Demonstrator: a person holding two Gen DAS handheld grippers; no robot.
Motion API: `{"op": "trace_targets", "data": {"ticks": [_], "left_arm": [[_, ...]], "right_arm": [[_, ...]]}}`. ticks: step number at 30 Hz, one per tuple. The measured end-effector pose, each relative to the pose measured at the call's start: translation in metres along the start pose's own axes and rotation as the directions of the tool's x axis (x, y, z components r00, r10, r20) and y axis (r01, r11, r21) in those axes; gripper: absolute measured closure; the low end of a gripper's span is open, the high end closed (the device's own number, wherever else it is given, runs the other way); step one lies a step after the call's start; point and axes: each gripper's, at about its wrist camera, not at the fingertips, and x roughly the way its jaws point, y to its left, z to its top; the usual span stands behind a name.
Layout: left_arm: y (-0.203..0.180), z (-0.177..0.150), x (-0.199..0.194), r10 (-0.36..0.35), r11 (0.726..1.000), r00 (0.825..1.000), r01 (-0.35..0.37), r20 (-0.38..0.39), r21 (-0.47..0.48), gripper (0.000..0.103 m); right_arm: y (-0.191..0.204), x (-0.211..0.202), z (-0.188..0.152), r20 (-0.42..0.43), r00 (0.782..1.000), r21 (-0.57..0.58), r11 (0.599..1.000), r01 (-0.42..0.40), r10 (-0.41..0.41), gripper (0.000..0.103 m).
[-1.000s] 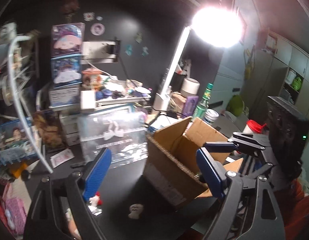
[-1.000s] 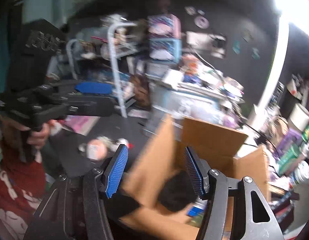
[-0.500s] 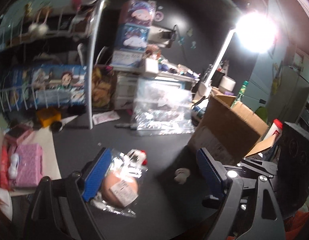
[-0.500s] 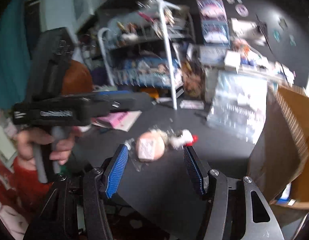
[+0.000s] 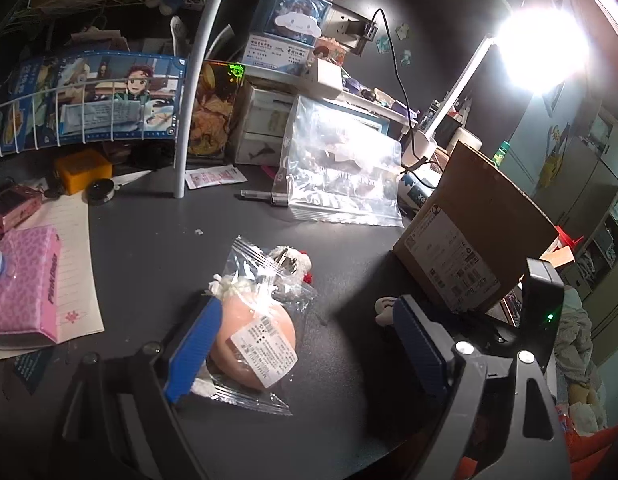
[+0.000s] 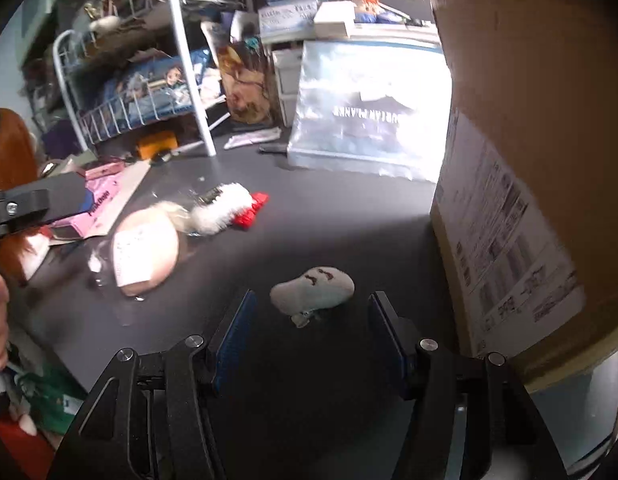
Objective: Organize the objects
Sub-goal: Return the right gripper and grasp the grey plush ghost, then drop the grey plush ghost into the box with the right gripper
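Left gripper point(image 5: 305, 344): spread, swung from box point(image 5: 481, 224) to pouch point(image 5: 253, 328), lower centre.
Right gripper point(image 6: 311, 330): spread, now framing toy point(image 6: 313, 290).
Meaning: two pickups pending.

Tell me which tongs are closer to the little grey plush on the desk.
Right. The right tongs are open, with the grey plush just ahead of their tips. The left tongs are open off to its side, over the bagged peach toy.
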Motion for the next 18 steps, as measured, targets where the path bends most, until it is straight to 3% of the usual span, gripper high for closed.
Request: {"op": "trace_targets", "data": {"ticks": [4,8,11,16,18], "left_arm": [[0.002,0.001,0.005,-0.007,1.000,1.000,0.007,-0.009,0.003,0.018],[0.008,0.001,0.004,0.001,1.000,1.000,-0.001,-0.007,-0.004,0.018],[0.013,-0.001,0.001,0.004,1.000,1.000,-0.004,-0.007,-0.011,0.018],[0.019,-0.002,-0.005,0.018,1.000,1.000,-0.019,-0.018,-0.012,0.018],[0.018,-0.001,-0.010,0.017,1.000,1.000,-0.017,-0.021,-0.003,0.018]], "right_arm": [[0.004,0.007,0.001,-0.010,1.000,-0.024,0.999,0.026,-0.026,0.049],[0.009,0.011,0.003,-0.010,0.999,-0.047,0.998,0.044,-0.045,0.062],[0.011,0.012,0.003,-0.010,0.999,-0.045,0.998,0.043,-0.044,0.064],[0.027,0.004,0.005,0.022,1.000,-0.085,0.996,0.000,0.002,0.066],[0.037,-0.005,0.009,0.041,0.997,-0.116,0.992,-0.055,0.061,0.066]]}}
